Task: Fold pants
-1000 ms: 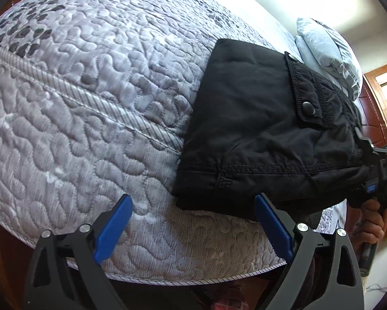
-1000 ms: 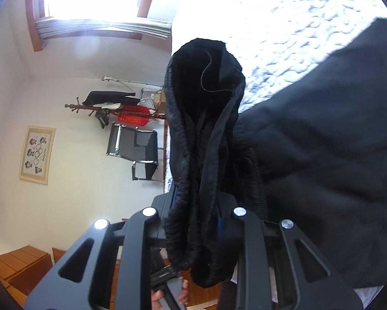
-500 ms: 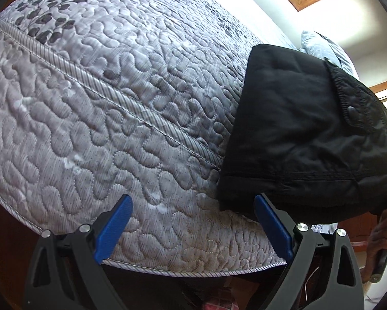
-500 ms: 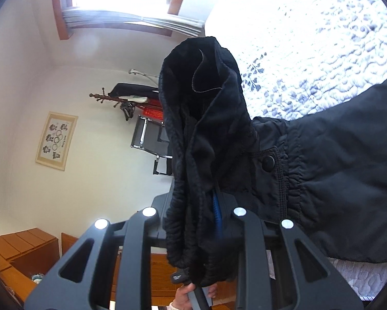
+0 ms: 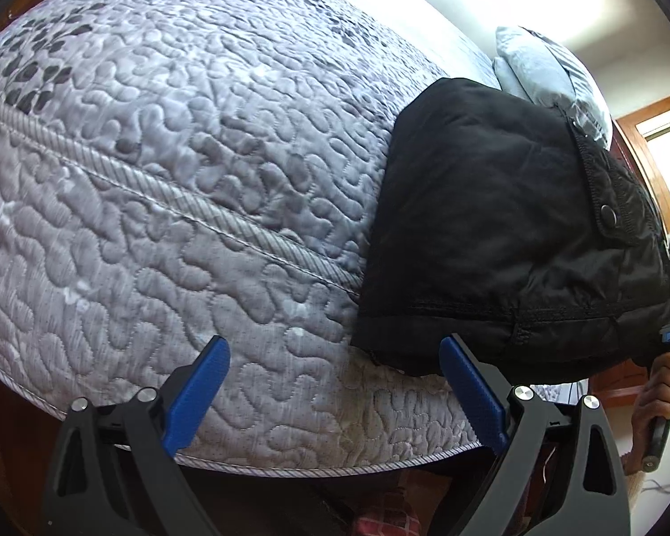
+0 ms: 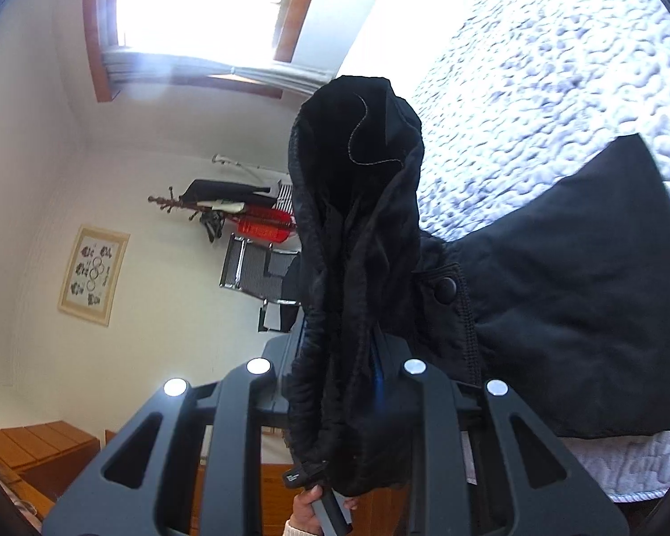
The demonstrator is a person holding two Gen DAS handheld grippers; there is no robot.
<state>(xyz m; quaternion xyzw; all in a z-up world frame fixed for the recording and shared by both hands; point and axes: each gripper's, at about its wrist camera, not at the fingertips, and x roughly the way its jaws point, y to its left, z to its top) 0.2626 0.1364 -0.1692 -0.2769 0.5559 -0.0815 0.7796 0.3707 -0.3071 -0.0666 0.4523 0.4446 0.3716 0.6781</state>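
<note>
Pants (image 5: 491,223), black and folded, lie at the right of the left wrist frame on the quilted bed (image 5: 178,156). My right gripper (image 6: 361,357), pinching a bunched end, has lifted it. My left gripper (image 5: 335,384) hangs spread, empty. I judge another fold underway.

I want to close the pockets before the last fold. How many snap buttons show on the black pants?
1. A single snap button sits on the pocket flap of the black pants, near the end bunched in the right gripper. Folded layers may hide others.
</note>
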